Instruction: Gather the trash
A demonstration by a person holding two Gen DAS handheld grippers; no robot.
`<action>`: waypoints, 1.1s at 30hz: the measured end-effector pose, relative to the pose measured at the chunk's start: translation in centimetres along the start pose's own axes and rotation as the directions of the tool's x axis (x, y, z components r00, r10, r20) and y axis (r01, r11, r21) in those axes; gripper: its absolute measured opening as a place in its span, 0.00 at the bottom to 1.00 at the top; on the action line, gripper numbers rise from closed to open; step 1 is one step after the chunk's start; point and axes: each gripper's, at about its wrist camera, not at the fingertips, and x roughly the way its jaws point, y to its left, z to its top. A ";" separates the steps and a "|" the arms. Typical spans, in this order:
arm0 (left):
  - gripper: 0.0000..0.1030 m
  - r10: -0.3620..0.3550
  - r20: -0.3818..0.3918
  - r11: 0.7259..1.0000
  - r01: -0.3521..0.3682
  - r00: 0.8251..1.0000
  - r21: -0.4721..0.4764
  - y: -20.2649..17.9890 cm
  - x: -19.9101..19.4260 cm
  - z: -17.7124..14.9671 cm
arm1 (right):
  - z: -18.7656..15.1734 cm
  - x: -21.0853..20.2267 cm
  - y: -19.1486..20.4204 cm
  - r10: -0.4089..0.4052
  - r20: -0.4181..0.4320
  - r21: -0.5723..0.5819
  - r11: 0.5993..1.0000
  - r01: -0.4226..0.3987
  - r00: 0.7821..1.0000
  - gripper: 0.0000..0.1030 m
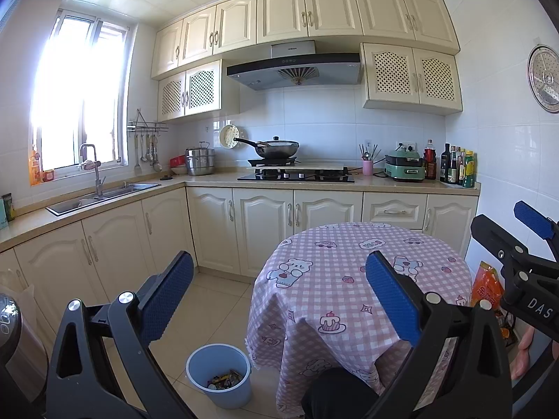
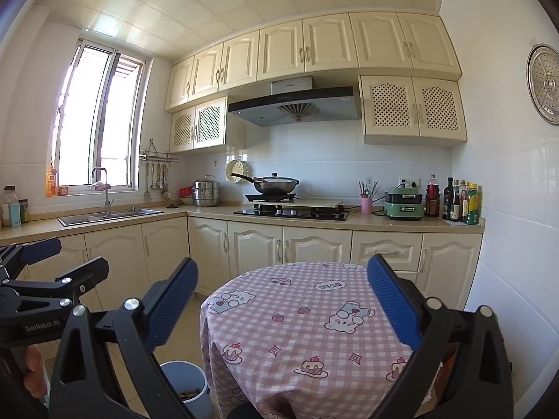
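Scraps of trash (image 1: 225, 380) lie in the round pale-blue plastic bin (image 1: 219, 375) on the tiled floor, just left of the round counter under a pink checked cloth (image 1: 349, 279). Both the left gripper (image 1: 279, 300) and right gripper (image 2: 281, 307) hover with jaws spread, holding nothing.

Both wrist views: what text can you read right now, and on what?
"DAS": right gripper body, cut off at the frame edge.
"GenRobot.AI": left gripper body.
"YEAH": tablecloth print.
Range hood brand, bottle labels, orange bag: too small or blurred.
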 end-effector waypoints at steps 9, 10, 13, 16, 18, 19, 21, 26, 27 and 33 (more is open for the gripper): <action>0.93 0.000 -0.001 1.000 0.000 1.000 0.001 0.1 0.0 -0.2 | 0.0 0.1 0.0 0.002 -0.001 -0.001 1.000 -0.002 1.000 0.93; 0.93 0.000 -0.001 1.000 0.000 1.000 -0.001 0.1 0.1 -0.1 | 0.0 0.1 0.0 0.003 -0.001 -0.001 1.000 -0.003 1.000 0.93; 0.93 0.000 -0.002 1.000 0.000 1.000 0.000 0.1 0.0 -0.1 | 0.0 0.2 -0.1 0.004 -0.003 -0.001 1.000 -0.004 1.000 0.93; 0.93 0.000 -0.002 1.000 0.000 1.000 0.000 0.1 0.1 0.0 | -0.1 0.5 -0.3 0.009 -0.005 0.000 1.000 -0.009 1.000 0.93; 0.93 -0.001 -0.002 1.000 0.001 1.000 0.000 0.1 0.0 -0.1 | -0.1 0.6 -0.5 0.012 -0.008 0.001 1.000 -0.012 1.000 0.93; 0.93 -0.001 -0.002 1.000 0.001 1.000 0.000 0.1 0.1 0.0 | -0.2 0.7 -0.5 0.013 -0.009 0.000 1.000 -0.013 1.000 0.93; 0.93 0.001 -0.005 1.000 -0.001 1.000 0.000 0.1 0.1 -0.4 | -0.2 0.8 -0.5 0.015 -0.010 0.000 1.000 -0.015 1.000 0.93; 0.93 -0.001 -0.016 1.000 0.001 1.000 -0.006 0.4 0.5 -1.2 | -0.2 1.3 -0.3 0.019 -0.017 -0.006 1.000 -0.019 1.000 0.93; 0.93 0.000 -0.019 1.000 0.000 1.000 -0.007 0.5 0.6 -1.4 | -0.2 1.4 -0.3 0.021 -0.019 -0.008 1.000 -0.021 1.000 0.93; 0.93 0.001 -0.039 1.000 -0.001 0.999 -0.017 1.1 1.4 -1.7 | -0.2 2.4 0.3 0.035 -0.038 -0.018 0.999 -0.036 0.999 0.93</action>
